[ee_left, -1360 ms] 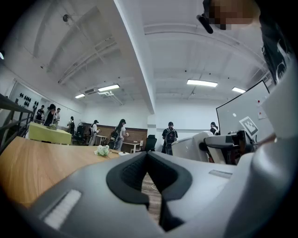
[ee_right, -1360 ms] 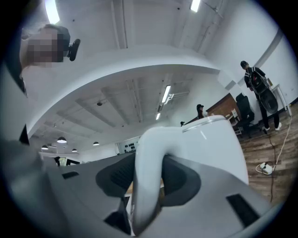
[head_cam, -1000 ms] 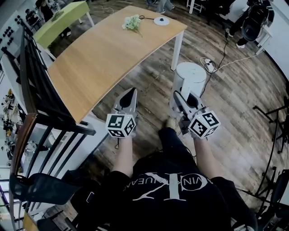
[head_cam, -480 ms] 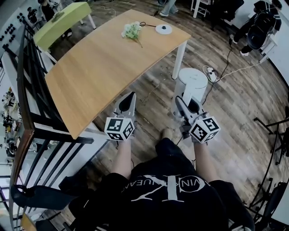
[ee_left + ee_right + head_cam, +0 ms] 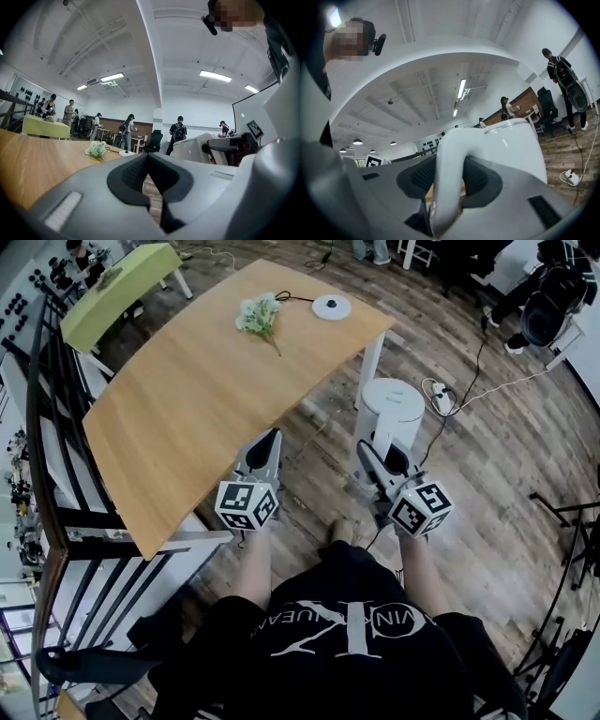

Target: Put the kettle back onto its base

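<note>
Wood-plank floor surrounds the table [image 5: 169,399], whose far end bears the round white base [image 5: 331,307]. The right gripper [image 5: 380,457] is clamped on the handle of the white kettle [image 5: 394,407], well apart from the base; the left gripper [image 5: 273,435] has its jaws together, empty. Carrying seems the step in hand; next the kettle must reach the base and settle centred.
</note>
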`<state>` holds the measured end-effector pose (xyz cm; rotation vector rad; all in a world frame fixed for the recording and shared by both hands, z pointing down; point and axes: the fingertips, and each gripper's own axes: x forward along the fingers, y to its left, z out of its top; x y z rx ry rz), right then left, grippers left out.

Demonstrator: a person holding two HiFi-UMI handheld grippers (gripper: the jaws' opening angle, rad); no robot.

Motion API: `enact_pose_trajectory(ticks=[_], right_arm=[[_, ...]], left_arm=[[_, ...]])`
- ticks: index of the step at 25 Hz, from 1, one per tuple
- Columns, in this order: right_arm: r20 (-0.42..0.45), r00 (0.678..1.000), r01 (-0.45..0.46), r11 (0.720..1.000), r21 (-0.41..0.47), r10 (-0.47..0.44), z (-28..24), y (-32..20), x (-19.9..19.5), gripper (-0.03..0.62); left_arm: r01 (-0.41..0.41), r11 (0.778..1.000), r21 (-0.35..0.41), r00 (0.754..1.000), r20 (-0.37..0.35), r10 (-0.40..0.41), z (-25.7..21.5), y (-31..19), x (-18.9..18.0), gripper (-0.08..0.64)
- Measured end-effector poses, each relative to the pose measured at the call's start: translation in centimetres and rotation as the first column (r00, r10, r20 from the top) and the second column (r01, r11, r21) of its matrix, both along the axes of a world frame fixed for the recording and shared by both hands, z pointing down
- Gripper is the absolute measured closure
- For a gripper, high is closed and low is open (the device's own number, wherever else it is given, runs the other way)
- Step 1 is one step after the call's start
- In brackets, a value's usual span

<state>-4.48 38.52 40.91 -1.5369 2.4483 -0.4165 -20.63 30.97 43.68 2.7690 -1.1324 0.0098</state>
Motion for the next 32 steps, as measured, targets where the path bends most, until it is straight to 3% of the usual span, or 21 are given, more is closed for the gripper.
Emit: enact_pose_trajectory(ticks=[10,22,32], right_arm=[[-0.024,0.999,0.042,0.999,0.020,-0.041,-0.2,-7.2,5.2,0.430],[-0.032,0.998,0.058,0.998,0.028,-0.058,0.9,-11.0,7.3,0.430],[-0.026,0.997,0.067,0.997,0.043,-0.066,-2.2,-22.1,10.5,0.428]], left_arm=[[-0.006,1.000,0.013,1.000,-0.015,0.006,0.2,-6.5,6.6,0.552],[-0.004,1.000,-0.019,1.000,-0.021,0.004,3.1,-10.3,8.7,0.552],[-0.011,1.000,-0.013,0.999,-0.039,0.010,0.9,-22.1,11.9,0.552]])
